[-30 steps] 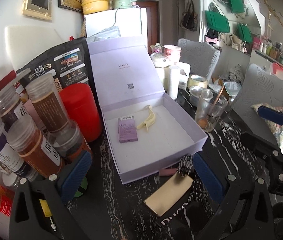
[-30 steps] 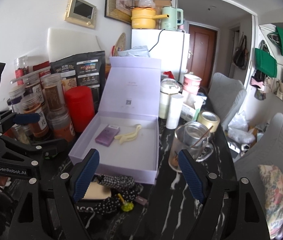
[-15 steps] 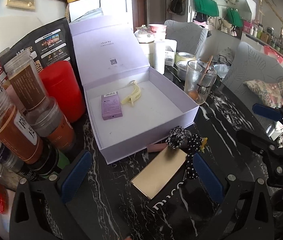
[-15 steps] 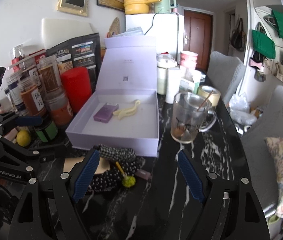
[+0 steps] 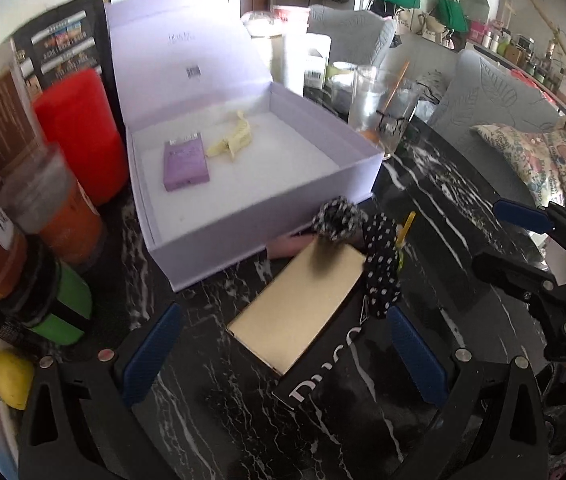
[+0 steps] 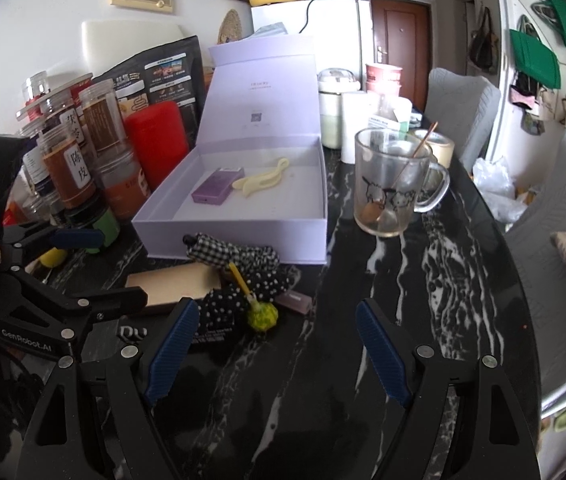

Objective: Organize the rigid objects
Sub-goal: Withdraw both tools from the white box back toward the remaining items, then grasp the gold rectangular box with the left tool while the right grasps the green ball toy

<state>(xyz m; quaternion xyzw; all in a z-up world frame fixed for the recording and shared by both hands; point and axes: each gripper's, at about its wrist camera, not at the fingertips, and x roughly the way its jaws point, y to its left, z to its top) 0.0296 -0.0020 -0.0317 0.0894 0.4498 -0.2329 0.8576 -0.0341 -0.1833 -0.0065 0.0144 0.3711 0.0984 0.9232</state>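
An open lilac box [image 5: 187, 236] [image 6: 235, 240] sits on the black marble table, holding a purple card case [image 5: 185, 163] [image 6: 217, 185] and a pale yellow hair clip [image 5: 233, 141] [image 6: 262, 181]. In front of it lie a gold flat box [image 5: 299, 312] [image 6: 175, 288], polka-dot and checked scrunchies [image 5: 379, 256] [image 6: 243, 268], a yellow-green pom hair tie [image 6: 262, 314] and a small mauve block [image 6: 293, 301]. My left gripper [image 5: 283, 352] is open, low over the gold box. My right gripper [image 6: 275, 348] is open and empty, just short of the pom tie.
Spice jars [image 6: 71, 168] and a red canister [image 5: 79, 132] [image 6: 159, 140] crowd the left. A glass mug [image 6: 391, 184] [image 5: 383, 108] stands right of the box. A black board with white lettering [image 5: 323, 388] lies under the gold box. Grey chairs [image 6: 463, 120] are beyond the table's right edge.
Both grippers have moved down and closer to the table. The left one has come in over the gold box. Both stay open; nothing was picked up.
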